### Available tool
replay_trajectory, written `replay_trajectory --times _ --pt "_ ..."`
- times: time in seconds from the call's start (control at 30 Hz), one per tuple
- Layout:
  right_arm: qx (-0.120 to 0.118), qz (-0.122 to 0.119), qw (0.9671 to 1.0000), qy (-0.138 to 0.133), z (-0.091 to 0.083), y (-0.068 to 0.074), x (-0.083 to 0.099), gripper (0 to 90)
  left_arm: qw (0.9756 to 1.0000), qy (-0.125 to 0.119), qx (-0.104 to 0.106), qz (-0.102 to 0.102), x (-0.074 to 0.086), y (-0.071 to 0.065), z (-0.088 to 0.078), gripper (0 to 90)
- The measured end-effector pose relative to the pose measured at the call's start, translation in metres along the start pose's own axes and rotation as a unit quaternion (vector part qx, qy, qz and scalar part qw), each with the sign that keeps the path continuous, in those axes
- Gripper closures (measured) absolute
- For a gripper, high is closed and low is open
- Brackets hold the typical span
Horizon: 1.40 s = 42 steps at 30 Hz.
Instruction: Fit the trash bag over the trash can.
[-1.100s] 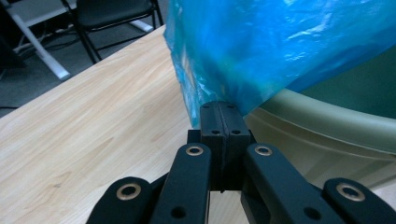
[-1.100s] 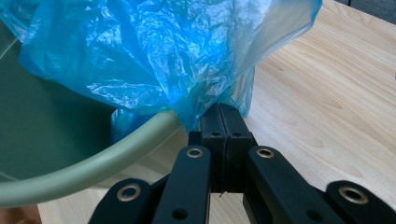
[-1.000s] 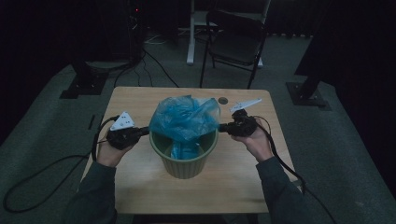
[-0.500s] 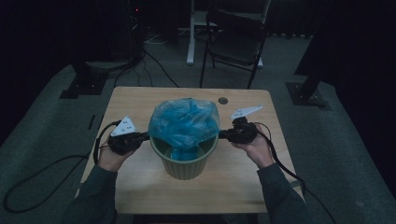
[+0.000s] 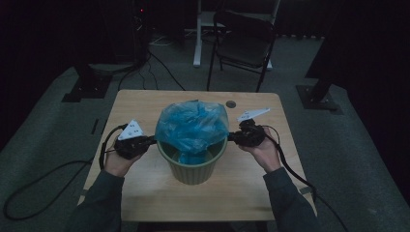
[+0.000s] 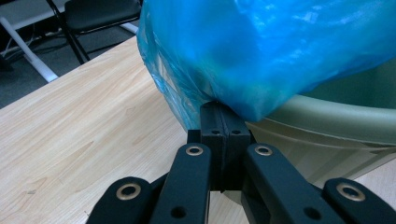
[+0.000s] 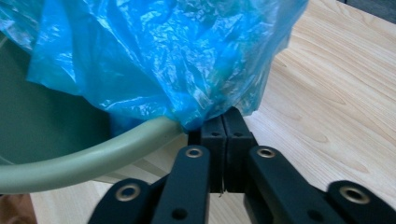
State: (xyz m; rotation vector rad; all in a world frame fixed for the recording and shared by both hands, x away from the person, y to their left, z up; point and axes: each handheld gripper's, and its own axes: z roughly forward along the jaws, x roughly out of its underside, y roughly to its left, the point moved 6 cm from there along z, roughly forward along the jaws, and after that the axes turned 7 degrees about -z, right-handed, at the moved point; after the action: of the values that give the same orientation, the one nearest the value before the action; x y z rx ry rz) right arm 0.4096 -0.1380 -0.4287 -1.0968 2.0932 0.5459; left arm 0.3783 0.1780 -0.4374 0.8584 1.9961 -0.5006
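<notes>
on the wooden surface (image 5: 145, 104) a green bin (image 5: 193, 166) stands between both tongs, left (image 5: 151, 140) and right (image 5: 232, 137), each clamped on the blue bag's (image 5: 192, 126) edge.

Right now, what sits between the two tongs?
High view: the green bin with the blue bag bulging above its rim, left tongs and right tongs pinching opposite edges.

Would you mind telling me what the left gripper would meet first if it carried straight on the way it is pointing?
The left gripper is shut on the blue bag. Going straight on, it would probably push further into that plastic, then meet the green bin just behind; depth there is unclear.
</notes>
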Motion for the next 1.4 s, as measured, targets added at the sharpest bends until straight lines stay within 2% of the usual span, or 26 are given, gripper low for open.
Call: replay_trajectory --times 0.13,0.27,0.53,0.57,0.67,0.87,0.97,1.07,1.2,1.27,1.4 --pt "-0.011 0.001 0.9999 -0.004 -0.004 0.001 0.006 84.7 1.0000 -0.007 0.003 0.000 0.001 -0.001 -0.006 90.0" --pt "-0.025 -0.005 0.9997 -0.007 -0.010 0.006 0.012 88.6 0.9999 -0.011 0.005 0.000 0.004 -0.005 -0.012 90.0" --pt "-0.054 -0.021 0.9983 -0.007 -0.015 0.019 0.013 89.4 0.9996 -0.006 0.026 0.013 0.012 -0.022 -0.020 90.0" --pt "-0.056 -0.024 0.9981 -0.005 -0.014 0.022 0.013 89.5 0.9996 -0.003 0.023 0.017 0.012 -0.024 -0.019 90.0" --pt "-0.052 -0.029 0.9982 -0.001 -0.014 0.024 0.014 89.8 0.9997 -0.002 0.020 0.017 0.013 -0.025 -0.020 90.0" --pt "-0.038 -0.022 0.9990 0.001 -0.013 0.023 0.013 90.0 0.9998 -0.005 0.014 0.013 0.011 -0.026 -0.017 90.0" --pt "-0.018 -0.009 0.9998 0.000 -0.010 0.016 0.009 90.0 0.9999 -0.004 -0.002 0.011 0.006 -0.021 -0.009 90.0" --pt "-0.015 -0.006 0.9999 0.000 -0.009 0.015 0.008 90.0 0.9999 -0.004 -0.009 0.009 0.003 -0.017 -0.004 90.0" --pt "0.013 0.005 0.9999 0.000 -0.004 0.002 0.002 90.0 0.9995 -0.004 -0.028 0.011 -0.005 -0.009 0.007 90.0" --pt "0.024 0.003 0.9997 0.005 -0.002 -0.004 -0.001 90.0 0.9995 -0.008 -0.029 0.008 -0.007 -0.005 0.011 90.0" --pt "0.032 0.012 0.9994 -0.001 0.001 -0.013 -0.003 90.0 0.9994 -0.008 -0.032 0.006 -0.012 0.001 0.020 90.0"
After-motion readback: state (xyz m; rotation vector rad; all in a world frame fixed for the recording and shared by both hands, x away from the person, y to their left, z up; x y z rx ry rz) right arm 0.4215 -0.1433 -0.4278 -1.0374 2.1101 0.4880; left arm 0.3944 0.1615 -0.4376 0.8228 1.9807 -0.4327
